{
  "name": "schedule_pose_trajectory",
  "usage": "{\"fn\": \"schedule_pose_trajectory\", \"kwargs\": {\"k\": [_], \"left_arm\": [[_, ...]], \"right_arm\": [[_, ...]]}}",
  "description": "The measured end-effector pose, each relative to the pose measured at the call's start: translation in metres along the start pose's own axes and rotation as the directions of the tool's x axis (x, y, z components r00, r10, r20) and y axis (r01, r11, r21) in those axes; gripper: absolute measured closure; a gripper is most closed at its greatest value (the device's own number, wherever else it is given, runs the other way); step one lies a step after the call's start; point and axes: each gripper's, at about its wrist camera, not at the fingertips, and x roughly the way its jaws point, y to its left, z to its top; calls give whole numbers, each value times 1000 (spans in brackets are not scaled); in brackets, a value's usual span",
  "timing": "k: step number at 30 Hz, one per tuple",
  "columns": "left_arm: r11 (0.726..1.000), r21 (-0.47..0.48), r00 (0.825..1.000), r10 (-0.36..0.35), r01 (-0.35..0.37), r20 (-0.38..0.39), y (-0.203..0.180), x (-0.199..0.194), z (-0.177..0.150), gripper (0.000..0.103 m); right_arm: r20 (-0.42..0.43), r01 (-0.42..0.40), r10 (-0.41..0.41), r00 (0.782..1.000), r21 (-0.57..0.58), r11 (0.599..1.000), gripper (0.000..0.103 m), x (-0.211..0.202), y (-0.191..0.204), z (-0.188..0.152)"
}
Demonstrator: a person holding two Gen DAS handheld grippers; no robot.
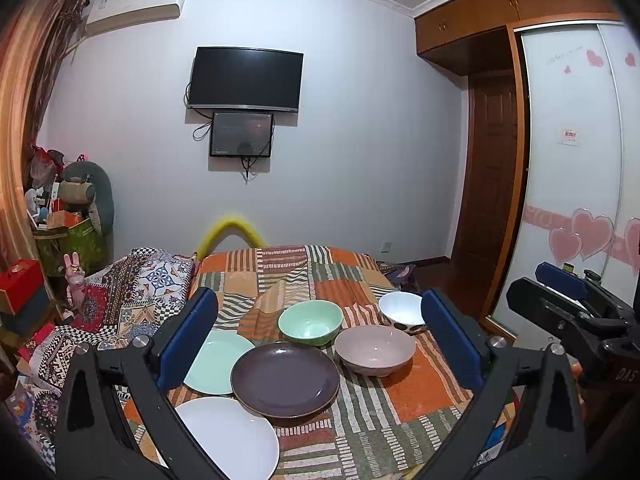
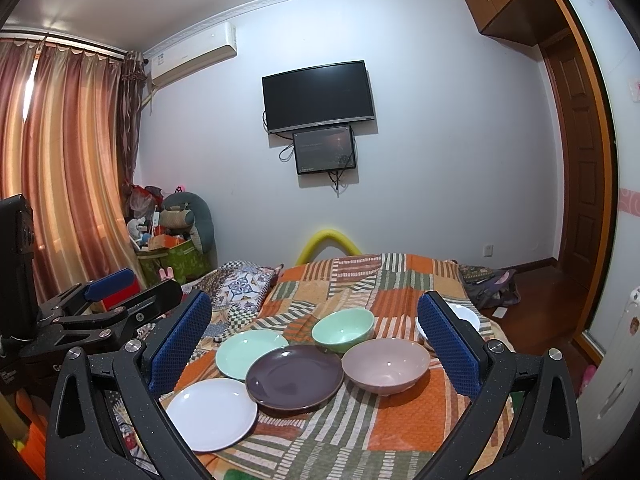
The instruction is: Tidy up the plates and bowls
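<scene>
Both tongs are spread wide and pinch nothing: the left gripper and the right gripper hang above a patchwork bedspread. In the left wrist view, a white plate lies at seven o'clock, touching a dark purple plate at the middle. A pale green plate, at nine o'clock, is partly tucked under the purple one. At twelve o'clock sits a green bowl, just beside a pinkish bowl at three o'clock. A white spotted bowl stands at two o'clock, near the bed's edge.
</scene>
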Motion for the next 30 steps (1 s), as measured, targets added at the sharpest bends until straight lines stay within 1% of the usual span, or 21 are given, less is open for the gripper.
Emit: {"fn": "schedule_pose_trajectory", "kwargs": {"k": [10,16,21,25,29,30], "left_arm": [[1000,-13,1000,-3,3,-15,2,6,-4,0],[1000,-27,997,1,-3,-75,9,24,-15,0],[1000,-31,987,-3,-2,-159,19,53,-28,0],[1000,-27,979,10,-16,-205,31,75,-41,0],[999,-31,963,4,-12,-270,47,99,-54,0],[999,-39,957,-6,-5,-288,53,107,-58,0]], "right_arm": [[-12,3,-3,1000,4,1000,0,5,-2,-3],[-51,9,-8,999,19,1000,0,17,-8,-12],[-113,22,-18,993,31,999,0,36,-17,-25],[-173,36,-30,984,31,999,0,54,-22,-39],[-245,37,-26,969,42,998,1,75,-27,-53],[-258,36,-23,966,47,998,3,79,-28,-56]]}}
